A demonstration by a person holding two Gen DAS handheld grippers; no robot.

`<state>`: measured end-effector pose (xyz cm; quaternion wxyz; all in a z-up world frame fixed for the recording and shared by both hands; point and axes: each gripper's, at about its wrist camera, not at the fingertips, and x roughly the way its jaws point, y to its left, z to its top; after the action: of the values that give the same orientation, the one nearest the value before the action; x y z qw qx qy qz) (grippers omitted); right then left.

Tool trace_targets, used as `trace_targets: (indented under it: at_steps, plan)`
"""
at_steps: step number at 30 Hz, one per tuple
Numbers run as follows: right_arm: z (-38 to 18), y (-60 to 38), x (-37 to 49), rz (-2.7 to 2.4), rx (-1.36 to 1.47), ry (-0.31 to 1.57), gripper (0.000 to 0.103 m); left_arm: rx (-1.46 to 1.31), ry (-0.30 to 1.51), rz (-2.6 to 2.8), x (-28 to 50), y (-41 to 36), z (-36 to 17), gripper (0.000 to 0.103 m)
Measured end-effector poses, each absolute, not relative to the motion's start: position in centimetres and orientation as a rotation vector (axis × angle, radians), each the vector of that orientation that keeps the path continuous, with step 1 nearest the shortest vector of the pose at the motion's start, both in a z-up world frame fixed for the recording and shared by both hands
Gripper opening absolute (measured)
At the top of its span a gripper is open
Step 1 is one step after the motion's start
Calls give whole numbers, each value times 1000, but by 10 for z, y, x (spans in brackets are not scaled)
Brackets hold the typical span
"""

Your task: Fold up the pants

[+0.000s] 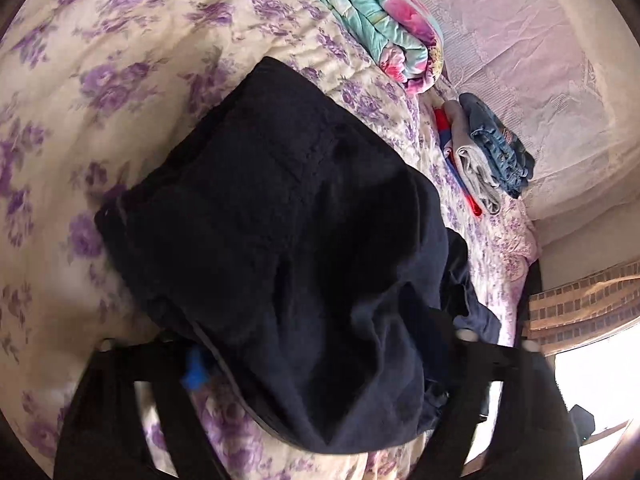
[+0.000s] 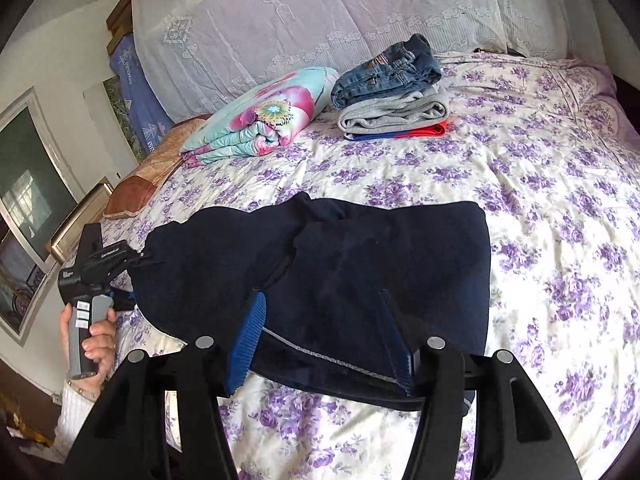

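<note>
Floral bedspread [image 2: 540, 208], dark pants [image 2: 360, 264] folded mid-bed, right tongs [image 2: 324, 340] open above near hem, left tongs [image 1: 320, 360] state unclear.

One dark pants [image 2: 340, 264], one quilt [image 2: 260, 120] (folded), three stacked garments [image 2: 394, 96].

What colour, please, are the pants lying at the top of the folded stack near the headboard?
Faded blue denim jeans, clearest in the right wrist view.
</note>
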<state>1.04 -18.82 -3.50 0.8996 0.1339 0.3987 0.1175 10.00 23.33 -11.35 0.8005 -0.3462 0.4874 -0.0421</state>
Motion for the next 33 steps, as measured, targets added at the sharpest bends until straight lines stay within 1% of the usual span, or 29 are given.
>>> trace_targets:
  at_steps: [1,2,3,4,10,16,17,18,19,20,24,29,33]
  plan:
    - [-39,-188,10,240,273,838,58,-710,1039,-94,102,230,-109,33]
    - [-42,-186,10,236,266,853,58,-694,1002,-98,98,228,-101,23]
    - [-46,-184,12,233,257,872,58,-666,955,-107,92,225,-92,19]
    - [-50,-181,15,232,249,891,58,-632,915,-110,85,221,-83,18]
    - [-69,-133,60,318,136,1014,59,-469,766,-109,53,192,-46,17]
    - [-84,-76,131,429,16,1078,59,-365,697,-208,40,162,-10,17]
    - [-88,-69,142,431,-9,1094,55,-350,696,-214,41,159,-6,17]
    - [-92,-64,150,430,-26,1108,43,-340,699,-218,43,156,-5,17]
    - [-95,-59,157,431,-44,1123,37,-330,704,-218,45,154,-4,17]
    - [-98,-56,161,431,-57,1129,35,-322,710,-216,47,153,-5,17]
    - [-103,-52,169,463,-43,1158,36,-317,728,-217,54,156,-9,17]
    - [-106,-38,156,453,-144,1107,36,-330,742,-223,60,158,-16,17]
    - [-103,-38,157,462,-123,1122,36,-315,738,-239,63,149,-11,17]
